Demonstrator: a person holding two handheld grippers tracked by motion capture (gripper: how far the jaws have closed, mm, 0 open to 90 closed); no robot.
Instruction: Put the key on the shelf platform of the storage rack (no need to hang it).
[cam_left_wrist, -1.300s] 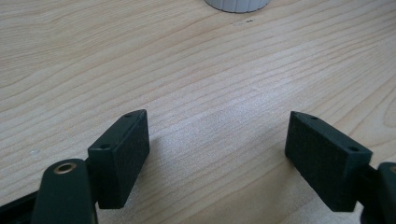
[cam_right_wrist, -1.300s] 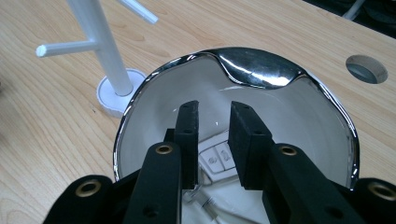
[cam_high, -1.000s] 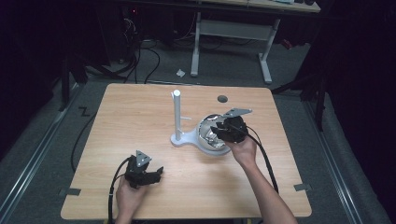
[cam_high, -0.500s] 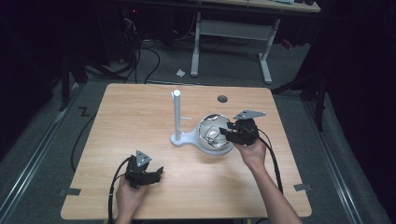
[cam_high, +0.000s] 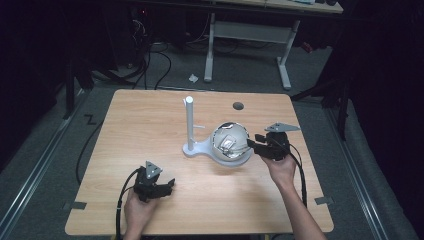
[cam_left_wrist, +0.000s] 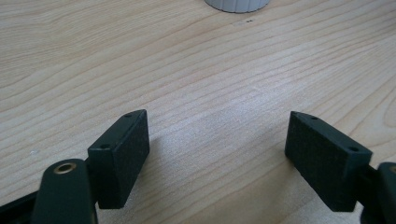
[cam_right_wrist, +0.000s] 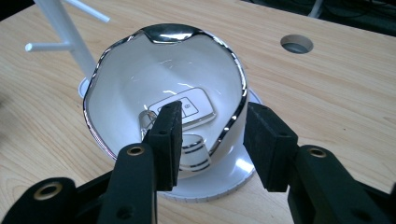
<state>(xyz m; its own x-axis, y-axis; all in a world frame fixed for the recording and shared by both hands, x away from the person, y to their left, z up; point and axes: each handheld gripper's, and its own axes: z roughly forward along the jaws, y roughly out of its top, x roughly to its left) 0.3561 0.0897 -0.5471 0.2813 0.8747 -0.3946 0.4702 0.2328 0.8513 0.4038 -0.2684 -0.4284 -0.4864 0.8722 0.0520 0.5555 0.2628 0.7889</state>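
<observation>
A white bowl (cam_high: 237, 131) with a silver rim (cam_right_wrist: 240, 88) sits on the round base of a white stand (cam_high: 190, 125) at mid-table. In the bowl lie a white key fob (cam_right_wrist: 194, 105) and a silver ring-like piece (cam_right_wrist: 194, 144). My right gripper (cam_high: 252, 142) is at the bowl's right edge. Its jaws have just been opening and stand open (cam_right_wrist: 215, 112), with the near rim seen between them and neither pad pressing on it. Low over bare wood near the front left, my left gripper (cam_high: 167, 185) is open and empty (cam_left_wrist: 217, 119).
The wooden table (cam_high: 150, 125) has a round hole (cam_high: 238, 106) behind the bowl. The stand's pole (cam_right_wrist: 65, 28) carries short side pegs. Cables trail from both grippers toward the front edge. Another desk's legs and floor cables lie beyond the far edge.
My right gripper has drawn back to the right, from over the bowl to its right edge. The left gripper has stayed put.
</observation>
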